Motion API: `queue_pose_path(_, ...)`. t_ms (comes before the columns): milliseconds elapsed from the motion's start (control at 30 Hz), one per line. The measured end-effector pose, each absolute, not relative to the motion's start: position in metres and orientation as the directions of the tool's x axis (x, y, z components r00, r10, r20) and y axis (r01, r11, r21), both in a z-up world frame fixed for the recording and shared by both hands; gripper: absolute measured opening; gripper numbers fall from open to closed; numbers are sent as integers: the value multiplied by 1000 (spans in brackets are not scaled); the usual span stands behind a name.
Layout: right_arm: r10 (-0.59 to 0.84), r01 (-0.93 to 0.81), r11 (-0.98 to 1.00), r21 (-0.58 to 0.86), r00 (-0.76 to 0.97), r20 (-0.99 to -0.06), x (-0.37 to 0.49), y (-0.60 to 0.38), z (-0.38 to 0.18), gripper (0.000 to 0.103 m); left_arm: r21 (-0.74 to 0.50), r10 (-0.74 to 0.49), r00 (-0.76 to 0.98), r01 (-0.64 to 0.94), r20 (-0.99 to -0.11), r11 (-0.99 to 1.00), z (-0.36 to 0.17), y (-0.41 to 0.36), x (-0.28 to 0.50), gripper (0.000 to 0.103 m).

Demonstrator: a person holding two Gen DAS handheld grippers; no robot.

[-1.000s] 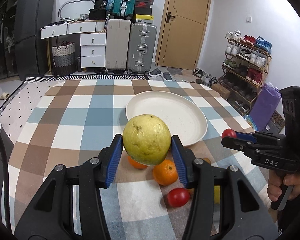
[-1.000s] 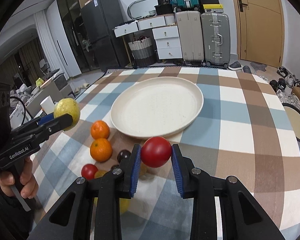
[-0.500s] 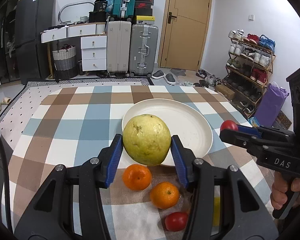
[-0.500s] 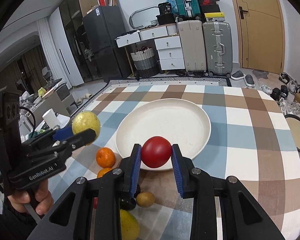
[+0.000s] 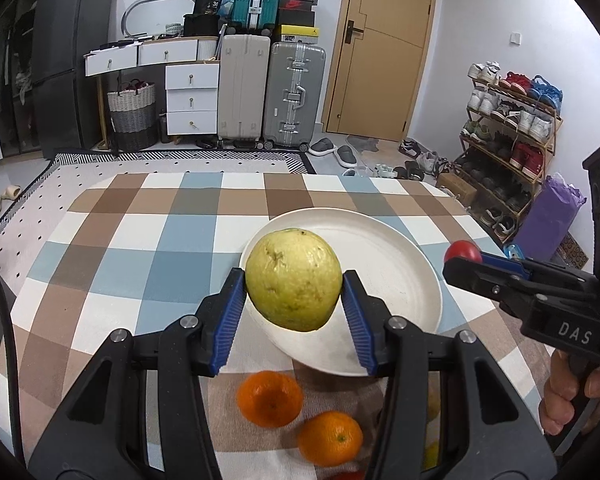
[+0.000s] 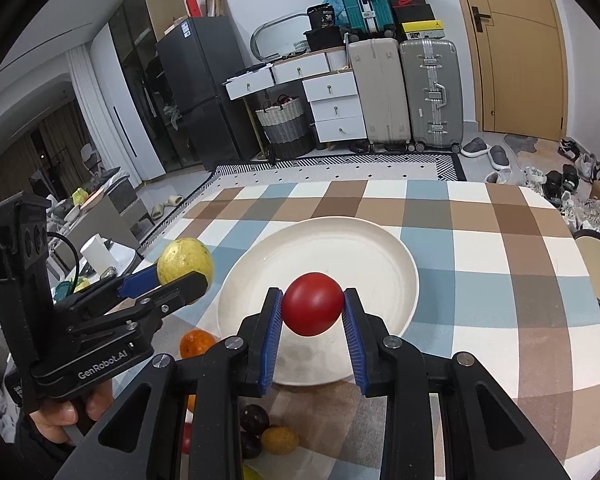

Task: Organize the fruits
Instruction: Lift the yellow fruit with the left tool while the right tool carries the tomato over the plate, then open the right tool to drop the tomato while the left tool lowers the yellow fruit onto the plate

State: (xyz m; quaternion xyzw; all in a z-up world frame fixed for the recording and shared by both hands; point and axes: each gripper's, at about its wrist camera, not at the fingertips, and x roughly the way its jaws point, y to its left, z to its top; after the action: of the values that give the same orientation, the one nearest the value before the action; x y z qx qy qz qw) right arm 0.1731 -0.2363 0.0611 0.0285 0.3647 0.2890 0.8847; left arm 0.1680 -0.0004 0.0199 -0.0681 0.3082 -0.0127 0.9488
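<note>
Both hand-held grippers have risen from the fruit pile to over the plate (image 6: 396,248), left (image 5: 294,304) clamping the guava (image 5: 294,280), right (image 6: 312,320) the tomato (image 6: 313,304), ready for release.

Residential living space: upright hard-shell grey suitcases (image 5: 268,96) at 12 o'clock, wooden tiered shoe rack (image 5: 508,120) at 2 o'clock, tall black refrigerator (image 6: 196,92) at 10 o'clock.
</note>
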Motion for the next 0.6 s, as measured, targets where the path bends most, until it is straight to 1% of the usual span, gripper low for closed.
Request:
queue_pose_path(100, 523, -484, 837, 255, 569, -634, 177, -234, 53, 31, -107, -46, 806, -21, -590, 994, 12, -5, 179, 46)
queue_pose_path(367, 510, -469, 845, 259, 560, -653, 186, -231, 28, 31, -77, -42, 783, -8, -621, 997, -8, -11, 196, 46)
queue_pose_path(600, 515, -477, 840, 258, 551, -657, 193, -227, 21, 31, -80, -40, 785, -13, -618, 997, -11, -9, 200, 46)
